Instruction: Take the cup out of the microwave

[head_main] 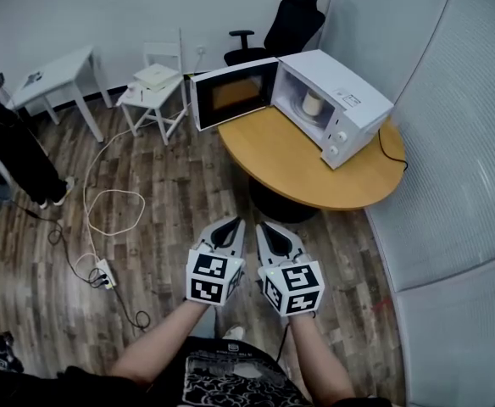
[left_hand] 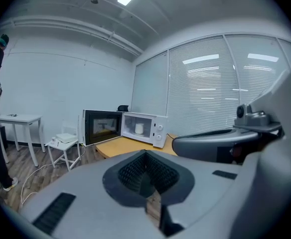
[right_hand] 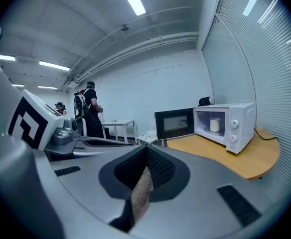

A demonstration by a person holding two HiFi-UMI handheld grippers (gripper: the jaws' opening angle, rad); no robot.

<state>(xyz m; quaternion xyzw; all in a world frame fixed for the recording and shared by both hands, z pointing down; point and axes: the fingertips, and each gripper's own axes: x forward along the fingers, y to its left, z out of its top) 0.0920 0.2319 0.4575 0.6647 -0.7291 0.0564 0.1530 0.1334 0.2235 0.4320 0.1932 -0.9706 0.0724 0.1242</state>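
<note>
A white microwave (head_main: pixel 342 107) stands on the round wooden table (head_main: pixel 315 172) with its door (head_main: pixel 233 92) swung open to the left. Inside it a pale cup (head_main: pixel 313 103) stands upright on the turntable. Both gripper views show that cup (left_hand: pixel 139 128) (right_hand: pixel 215 125) far ahead in the open microwave (left_hand: pixel 160 131) (right_hand: pixel 236 123). My left gripper (head_main: pixel 230 225) (left_hand: pixel 146 154) and right gripper (head_main: pixel 269 228) (right_hand: pixel 146 152) are side by side over the floor, well short of the table. Both are shut with nothing between the jaws.
A white chair (head_main: pixel 158 93) carrying a flat white item and a white side table (head_main: pixel 54 73) stand at the back left. A black office chair (head_main: pixel 287 25) sits behind the microwave. A cable and power strip (head_main: pixel 103 274) lie on the floor. A person (head_main: pixel 10 153) stands left.
</note>
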